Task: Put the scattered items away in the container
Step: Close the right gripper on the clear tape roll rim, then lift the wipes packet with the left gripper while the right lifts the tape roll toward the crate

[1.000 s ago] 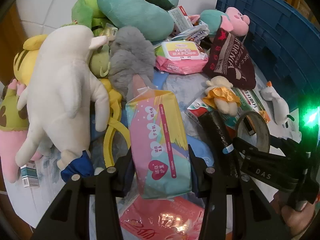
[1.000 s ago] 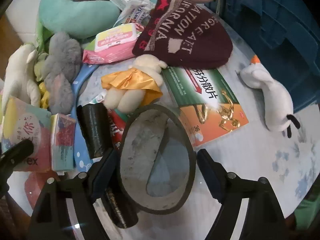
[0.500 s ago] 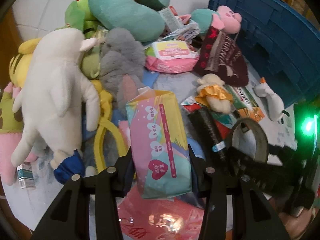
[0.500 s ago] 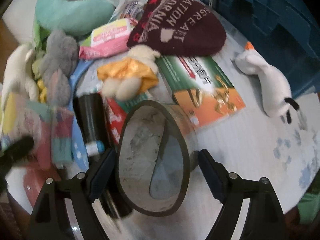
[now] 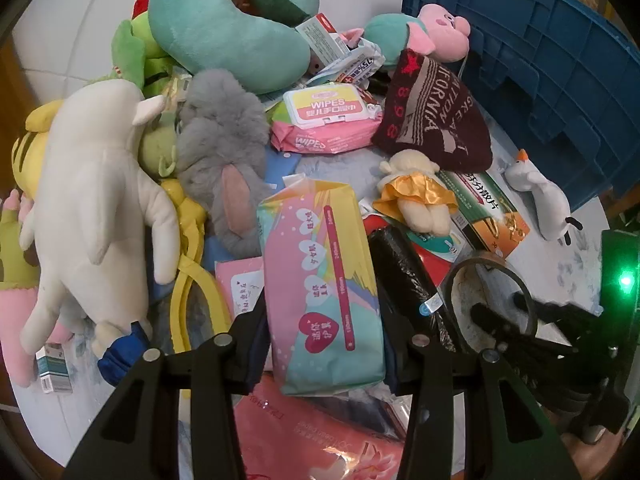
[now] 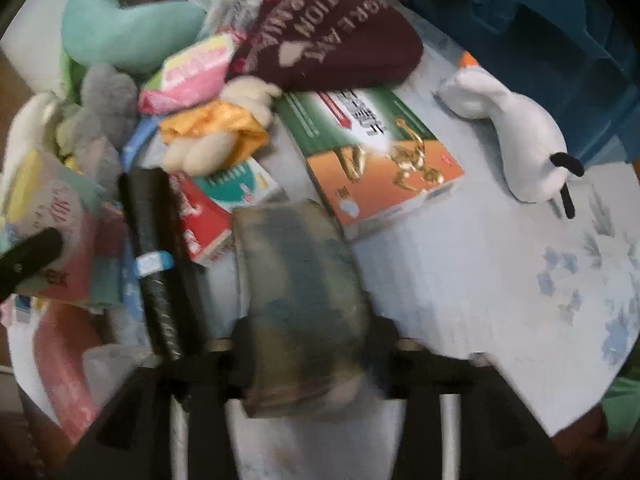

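Observation:
My left gripper (image 5: 324,344) is shut on a pastel pink, yellow and teal packet of pads (image 5: 324,276), held above the pile. My right gripper (image 6: 310,344) has its jaws closing on a worn grey-brown tape roll (image 6: 300,300). The roll fills the gap between the fingers with its outer band facing the camera, though this view is blurred. The left wrist view shows the same tape roll (image 5: 486,259) as a ring at the lower right, with a black finger behind its hole. The blue crate (image 5: 520,60) stands at the back right, also seen from the right wrist as the blue crate (image 6: 520,20).
Around the grippers lie a black wrapped roll (image 5: 404,280), a green-and-orange box (image 6: 380,152), a white plush bird (image 6: 516,136), a maroon beanie (image 5: 436,120), a wipes pack (image 5: 328,120), a teal neck pillow (image 5: 228,28) and several plush toys. The pale tabletop (image 6: 460,280) shows bare at the right.
The right gripper's fingers have drawn in on the tape roll, which has turned from facing the camera as a ring to showing its outer band. The left gripper keeps its packet.

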